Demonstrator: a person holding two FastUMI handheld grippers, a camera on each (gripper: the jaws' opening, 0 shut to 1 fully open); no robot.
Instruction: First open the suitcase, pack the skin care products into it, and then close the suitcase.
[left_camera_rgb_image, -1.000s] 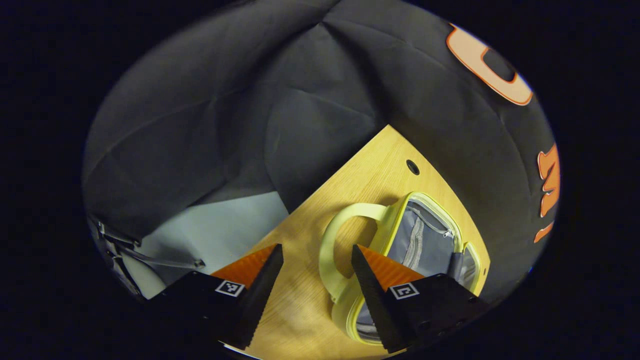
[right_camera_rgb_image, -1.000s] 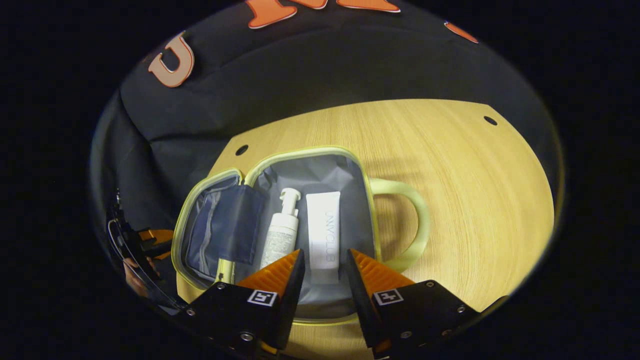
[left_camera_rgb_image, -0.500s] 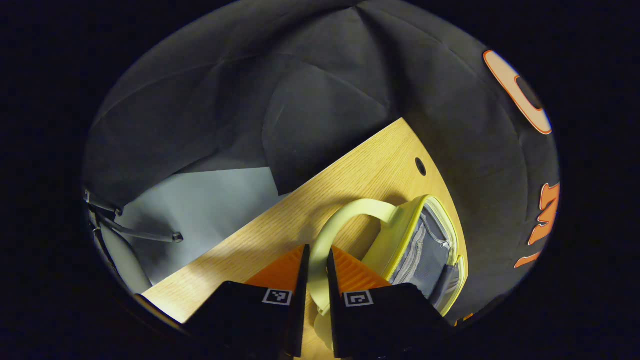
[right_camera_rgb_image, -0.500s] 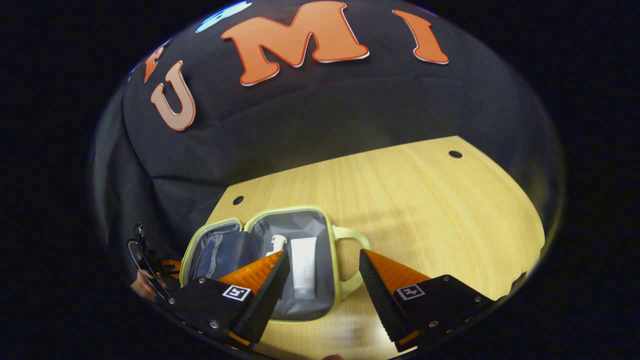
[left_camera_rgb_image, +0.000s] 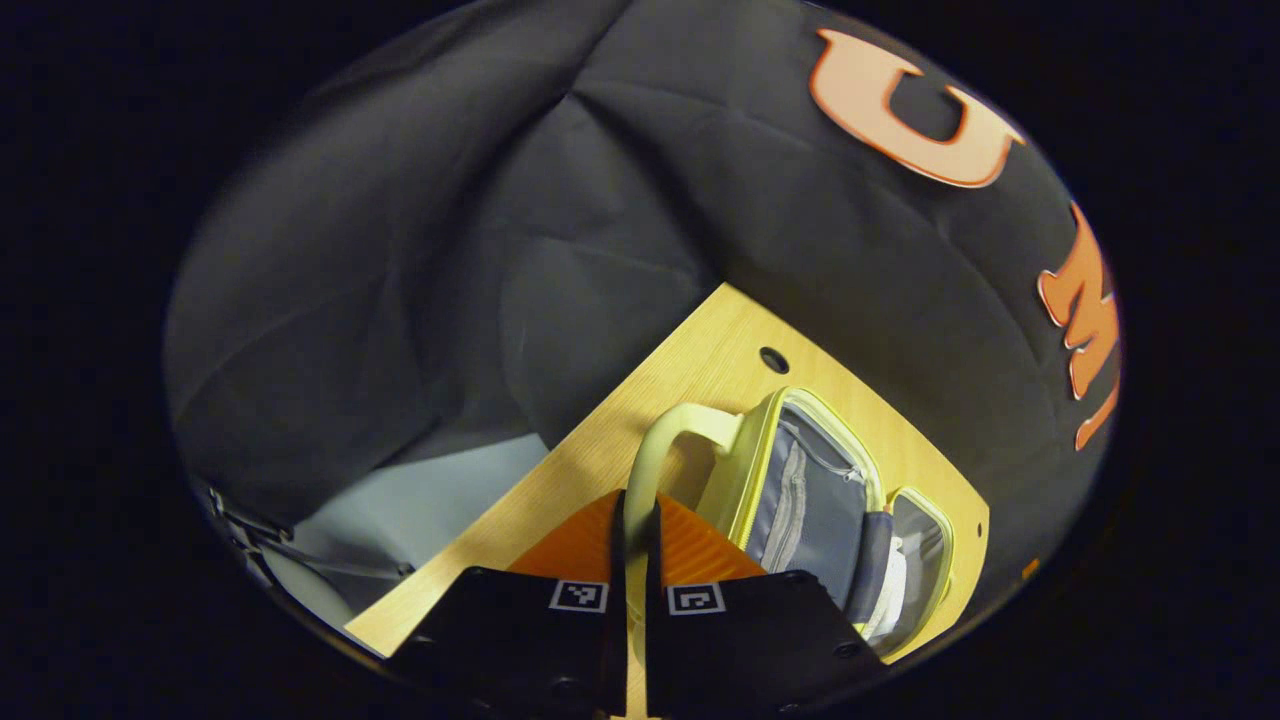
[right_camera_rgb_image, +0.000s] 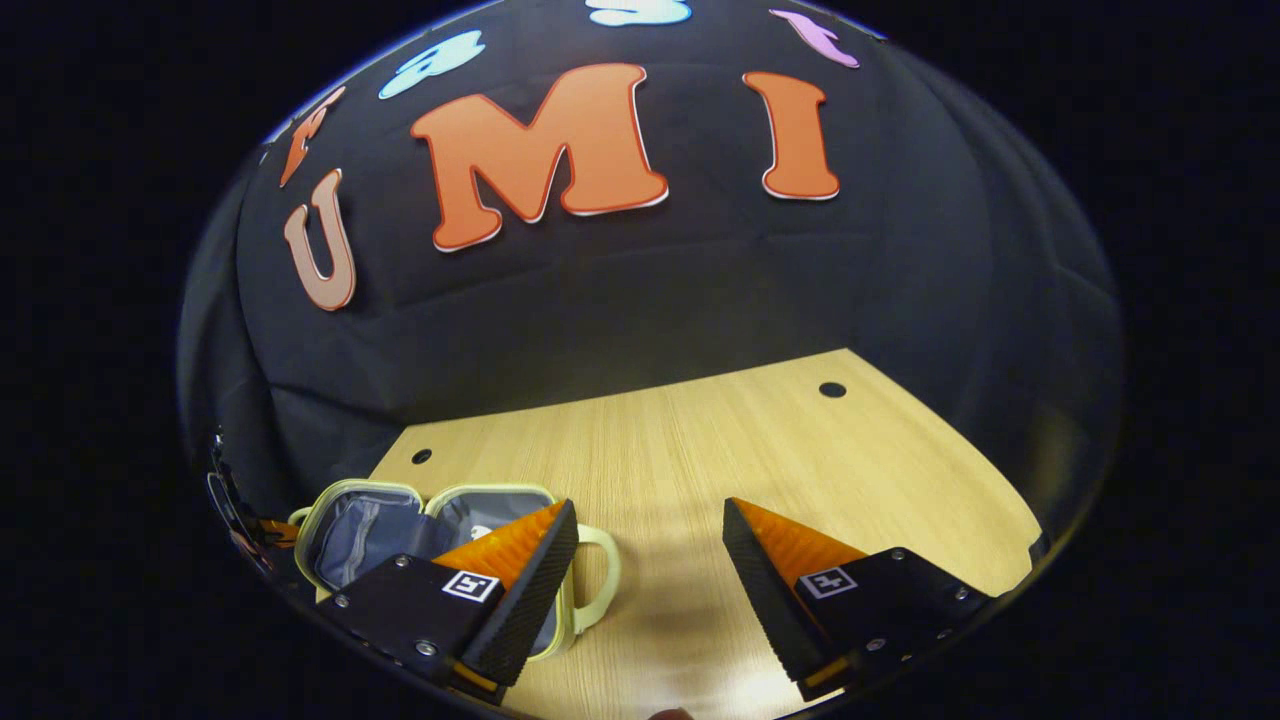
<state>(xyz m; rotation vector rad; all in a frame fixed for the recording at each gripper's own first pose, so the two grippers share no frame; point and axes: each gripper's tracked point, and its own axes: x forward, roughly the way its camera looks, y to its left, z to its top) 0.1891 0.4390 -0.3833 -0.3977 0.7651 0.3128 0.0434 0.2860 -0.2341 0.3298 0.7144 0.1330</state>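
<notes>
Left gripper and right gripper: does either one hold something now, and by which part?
The left gripper is shut on the suitcase, pinching its pale yellow-green handle. The right gripper is open above the table and holds nothing.

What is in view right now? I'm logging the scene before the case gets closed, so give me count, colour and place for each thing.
suitcase: one, pale yellow-green shell with grey lining, lying open near the table's left rear corner.
handle: one, pale yellow-green, on the lid half, pinched by the left gripper.
second handle: one, same colour, on the other half, lying on the table.
skin care products: white, inside the far half; count hard to tell.
table: one, light wood, with small dark holes near its back edge.
left gripper: one, orange fingers on black body, shut on the handle.
right gripper: one, same colours, open above the table, right of the suitcase.
</notes>
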